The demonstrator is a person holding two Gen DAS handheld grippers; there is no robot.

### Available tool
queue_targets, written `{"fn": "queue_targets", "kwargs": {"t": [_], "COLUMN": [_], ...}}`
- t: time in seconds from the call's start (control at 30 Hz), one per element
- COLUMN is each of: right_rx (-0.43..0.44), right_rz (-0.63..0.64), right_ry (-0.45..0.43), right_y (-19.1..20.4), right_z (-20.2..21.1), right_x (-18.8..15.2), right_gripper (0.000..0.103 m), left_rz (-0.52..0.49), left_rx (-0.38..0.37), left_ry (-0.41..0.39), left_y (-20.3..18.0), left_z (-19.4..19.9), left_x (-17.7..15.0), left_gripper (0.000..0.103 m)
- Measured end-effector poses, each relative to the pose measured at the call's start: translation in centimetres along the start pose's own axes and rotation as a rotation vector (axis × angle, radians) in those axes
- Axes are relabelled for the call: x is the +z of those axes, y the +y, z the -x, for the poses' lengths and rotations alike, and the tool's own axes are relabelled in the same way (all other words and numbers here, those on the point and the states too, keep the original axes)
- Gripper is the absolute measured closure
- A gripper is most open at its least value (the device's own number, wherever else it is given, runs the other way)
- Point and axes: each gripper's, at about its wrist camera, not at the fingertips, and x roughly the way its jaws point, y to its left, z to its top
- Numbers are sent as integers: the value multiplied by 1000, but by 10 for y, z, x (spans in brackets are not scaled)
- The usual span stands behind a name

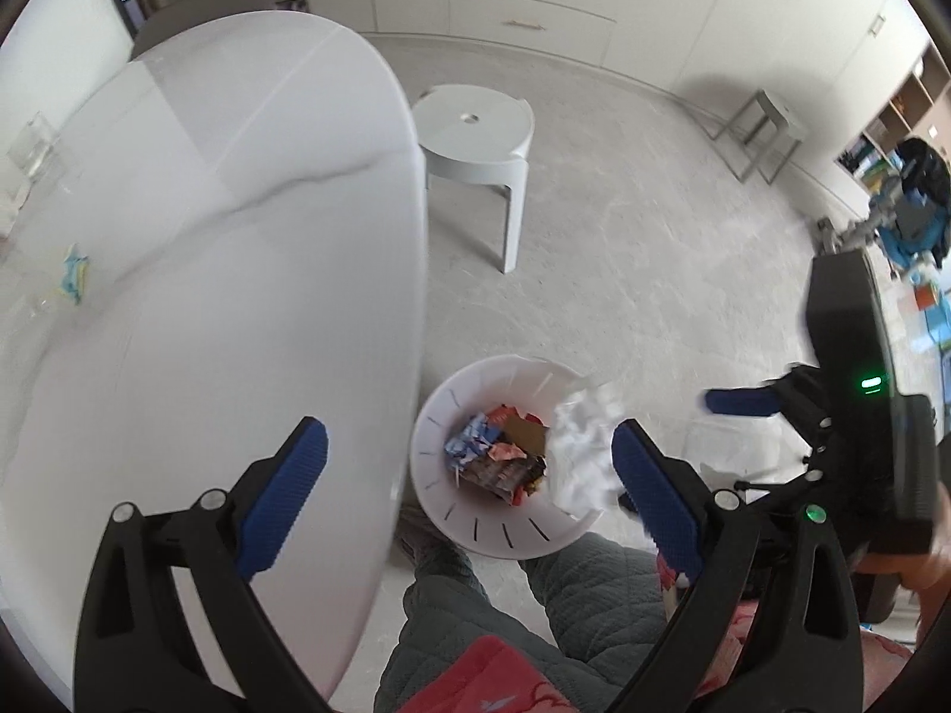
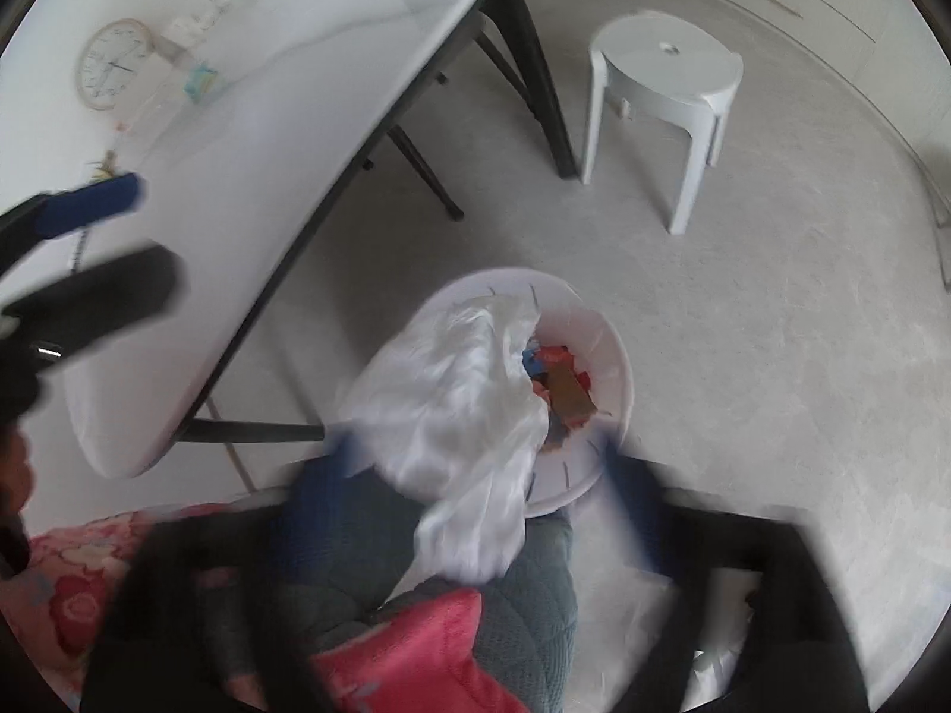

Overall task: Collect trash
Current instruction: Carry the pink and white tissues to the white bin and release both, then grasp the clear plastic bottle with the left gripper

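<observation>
A white slotted bin stands on the floor beside the table, with colourful wrappers inside. A crumpled white plastic bag hangs over the bin's near rim; in the left wrist view the bag lies at the bin's right side. My left gripper is open above the bin with nothing between its pads. Blurred in its own view, my right gripper stands open around the bag, its pads wide apart and not pressing it. A blue-and-yellow wrapper lies on the table.
The white table fills the left, with a round clock and clear containers on it. A white plastic stool stands behind the bin, a metal stool farther right. A person's grey quilted legs are just below the bin.
</observation>
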Motion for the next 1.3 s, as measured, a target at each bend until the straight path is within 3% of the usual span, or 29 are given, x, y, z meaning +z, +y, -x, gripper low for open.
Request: {"fn": "queue_targets", "kwargs": {"t": [0.13, 0.53, 0.77, 1.03, 1.17, 1.3], "right_rx": [-2, 1, -12, -12, 3, 17], "right_rz": [-50, -13, 46, 140, 177, 229], "right_ry": [40, 3, -19, -85, -129, -150], "right_y": [0, 19, 47, 113, 155, 196], "right_z": [-9, -1, 6, 14, 16, 12], "right_x": [7, 30, 55, 112, 151, 187], "right_gripper": [3, 3, 3, 3, 3, 3], "left_rz": [38, 105, 155, 324, 517, 769], "left_rx": [-9, 20, 98, 255, 282, 239], "left_ry": [-18, -48, -109, -130, -146, -147], "left_y": [16, 42, 83, 202, 284, 351], "left_z": [7, 16, 30, 44, 50, 50], "left_x": [-4, -7, -12, -27, -32, -33], "left_gripper": [11, 11, 11, 10, 10, 10]}}
